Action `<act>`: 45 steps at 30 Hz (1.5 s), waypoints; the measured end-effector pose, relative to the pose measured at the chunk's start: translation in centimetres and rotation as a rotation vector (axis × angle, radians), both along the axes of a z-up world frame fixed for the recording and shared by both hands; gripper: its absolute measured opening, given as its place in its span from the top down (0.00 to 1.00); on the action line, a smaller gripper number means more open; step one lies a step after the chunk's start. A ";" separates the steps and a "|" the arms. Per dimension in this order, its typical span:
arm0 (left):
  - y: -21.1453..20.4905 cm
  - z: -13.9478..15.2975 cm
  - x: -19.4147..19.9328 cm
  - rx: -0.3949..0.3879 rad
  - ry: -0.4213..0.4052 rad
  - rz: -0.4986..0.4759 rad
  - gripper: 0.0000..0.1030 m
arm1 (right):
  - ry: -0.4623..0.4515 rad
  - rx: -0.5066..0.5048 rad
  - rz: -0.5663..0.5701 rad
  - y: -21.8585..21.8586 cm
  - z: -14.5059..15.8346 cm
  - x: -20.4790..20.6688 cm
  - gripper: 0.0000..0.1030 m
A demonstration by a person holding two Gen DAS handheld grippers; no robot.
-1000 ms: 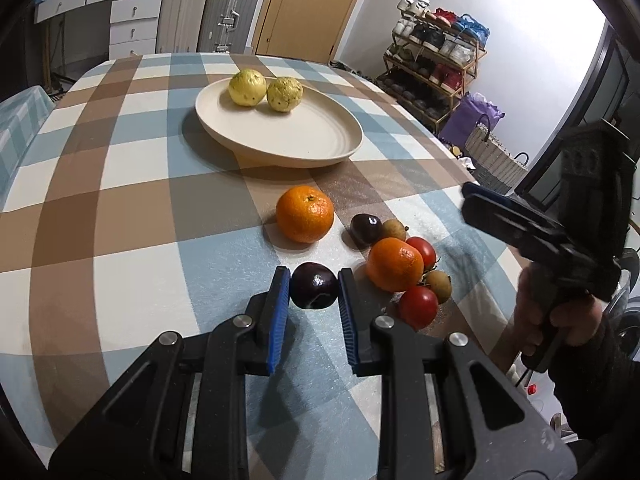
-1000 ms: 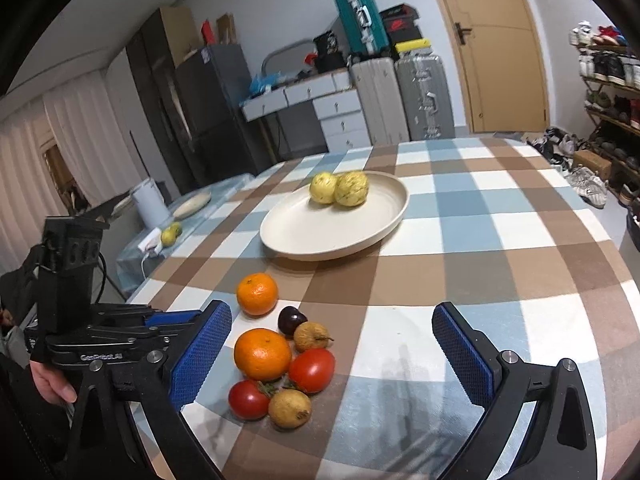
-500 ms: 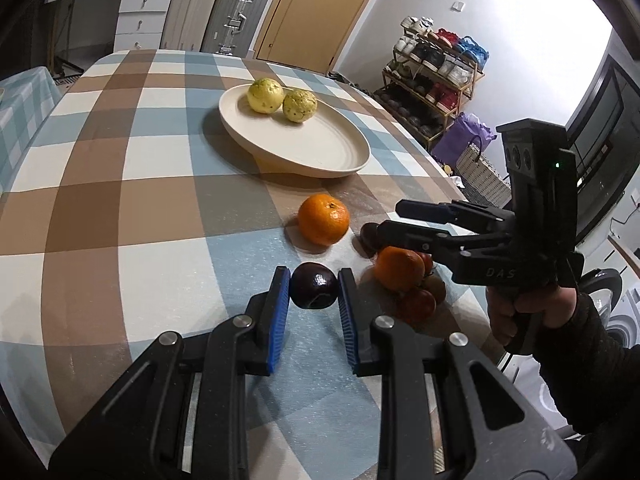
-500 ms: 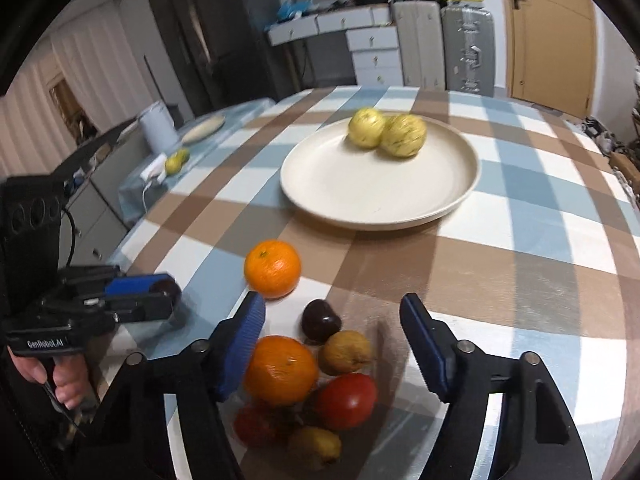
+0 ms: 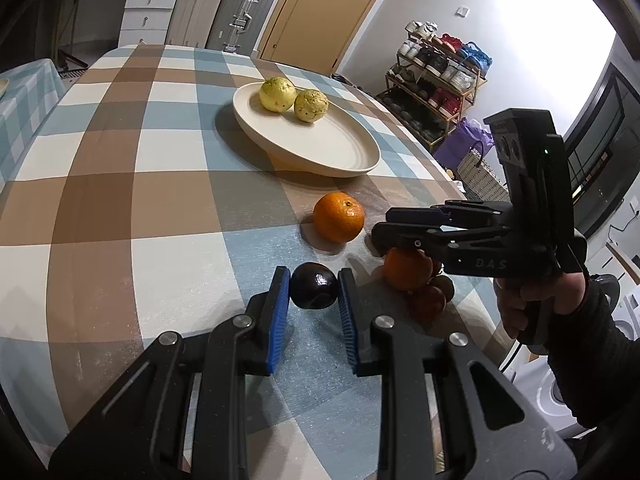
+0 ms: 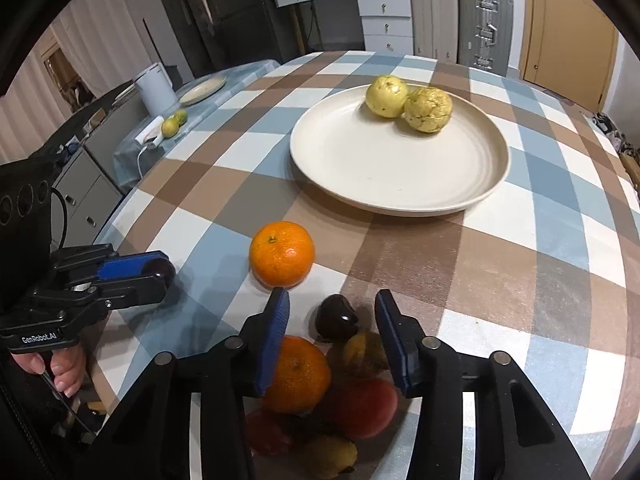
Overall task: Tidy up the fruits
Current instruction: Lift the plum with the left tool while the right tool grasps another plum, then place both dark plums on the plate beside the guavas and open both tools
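At frame centre, the left gripper (image 5: 314, 294) clamps a dark plum (image 5: 313, 286) for carrying; the right gripper (image 6: 332, 334) gapes over another plum (image 6: 335, 317) — empty.

Right claw (image 6: 332, 334) hangs open around a dark plum (image 6: 335, 317).

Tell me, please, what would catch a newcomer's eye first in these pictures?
Probably the cream plate on the checked tablecloth, with two yellow fruits at its far side. Nearer, the left gripper has a dark plum between its jaws, while the right gripper hangs open over a heap of mixed fruit.
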State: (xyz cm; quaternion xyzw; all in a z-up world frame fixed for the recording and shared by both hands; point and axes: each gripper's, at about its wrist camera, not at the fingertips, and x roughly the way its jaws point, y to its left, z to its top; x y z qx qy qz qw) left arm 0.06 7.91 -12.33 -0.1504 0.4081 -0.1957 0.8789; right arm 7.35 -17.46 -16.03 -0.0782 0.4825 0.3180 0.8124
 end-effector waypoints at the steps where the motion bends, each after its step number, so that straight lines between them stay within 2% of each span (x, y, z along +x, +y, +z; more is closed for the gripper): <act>1: 0.0 0.0 0.0 0.002 -0.001 0.001 0.79 | 0.011 0.002 0.002 0.1 0.0 0.1 0.63; 3: 0.1 0.1 0.0 0.000 -0.001 0.003 0.79 | 0.030 0.001 -0.008 0.2 0.0 0.5 0.70; 7: 0.2 0.4 0.0 0.009 -0.004 0.006 0.79 | 0.077 0.017 -0.041 -0.3 -0.3 1.5 0.79; 16: -0.3 0.8 0.2 0.038 -0.004 0.007 0.79 | 0.097 0.125 -0.061 -2.1 -0.6 1.6 0.81; 20: -1.0 1.2 0.3 0.098 -0.023 0.007 0.79 | 0.102 0.191 -0.095 -3.5 -0.6 1.7 0.81; 24: -1.2 1.3 0.6 0.087 -0.021 -0.001 0.79 | 0.099 0.287 -0.133 -5.1 -0.3 1.6 0.81; 28: -1.5 1.7 1.5 0.091 -0.022 -0.002 0.79 | 0.077 0.323 -0.155 -6.1 0.1 1.6 0.81; 31: -1.4 2.6 2.1 0.096 -0.056 0.037 0.79 | 0.053 0.354 -0.186 -7.1 0.6 1.8 0.81; 36: -1.7 4.1 4.2 0.117 -0.102 0.054 0.79 | 0.021 0.384 -0.203 -7.9 1.7 2.6 0.81; 45: -2.1 5.2 10.6 0.100 -0.093 0.086 0.79 | -0.053 0.424 -0.172 -7.1 5.0 6.0 0.81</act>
